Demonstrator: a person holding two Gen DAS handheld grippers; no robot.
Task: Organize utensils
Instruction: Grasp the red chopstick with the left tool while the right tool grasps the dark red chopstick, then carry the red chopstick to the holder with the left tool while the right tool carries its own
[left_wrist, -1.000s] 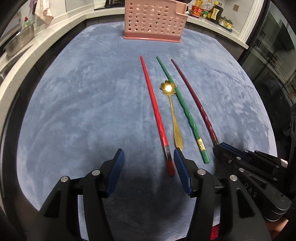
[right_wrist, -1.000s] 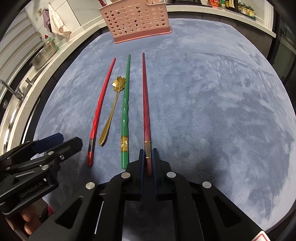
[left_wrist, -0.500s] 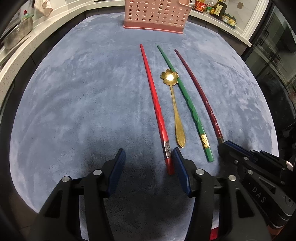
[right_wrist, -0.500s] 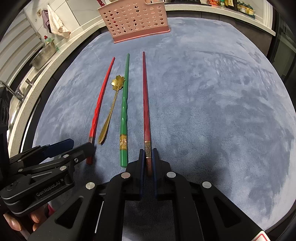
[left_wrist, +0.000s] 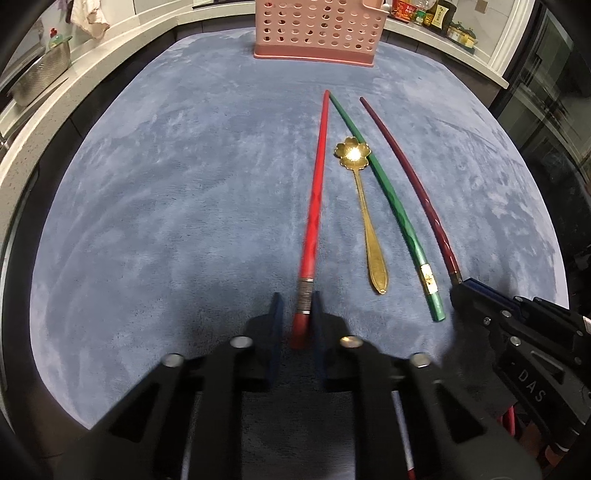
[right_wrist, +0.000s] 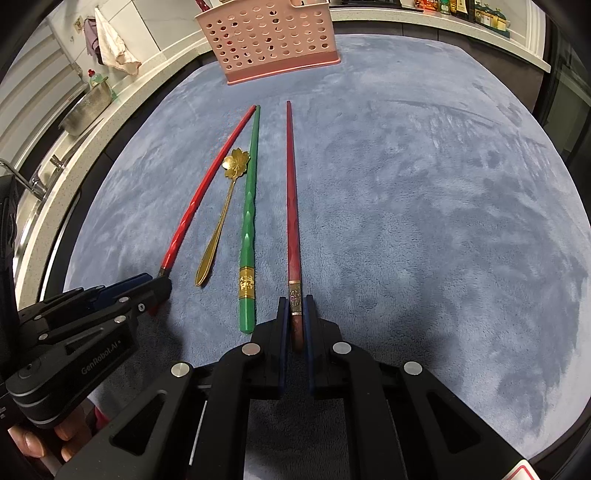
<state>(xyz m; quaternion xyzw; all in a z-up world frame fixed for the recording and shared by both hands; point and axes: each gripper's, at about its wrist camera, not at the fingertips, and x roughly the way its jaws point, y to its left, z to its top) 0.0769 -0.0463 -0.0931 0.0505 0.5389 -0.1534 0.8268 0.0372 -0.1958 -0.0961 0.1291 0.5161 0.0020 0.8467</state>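
On the blue mat (left_wrist: 166, 184) lie a red chopstick (left_wrist: 316, 206), a gold flower-bowl spoon (left_wrist: 364, 206), a green chopstick (left_wrist: 391, 199) and a dark red chopstick (left_wrist: 410, 173), side by side. My left gripper (left_wrist: 298, 314) is closing, its pads on the near end of the red chopstick, which looks blurred. The chopstick's far tip touches the green one's tip. My right gripper (right_wrist: 296, 317) is shut on the dark red chopstick (right_wrist: 291, 192) at its near end. A pink perforated basket (left_wrist: 317, 33) stands at the mat's far edge.
A white counter rings the mat. It carries a metal colander (left_wrist: 40, 74) at the left and bottles (left_wrist: 432, 18) at the back right. A cloth (right_wrist: 114, 44) hangs at the far left. A person's fingers (right_wrist: 33, 443) hold the left gripper's handle.
The left jaws have closed from wide apart onto the red chopstick's near end. The chopstick has swung, so its far tip now meets the green one's. The right gripper has not moved.
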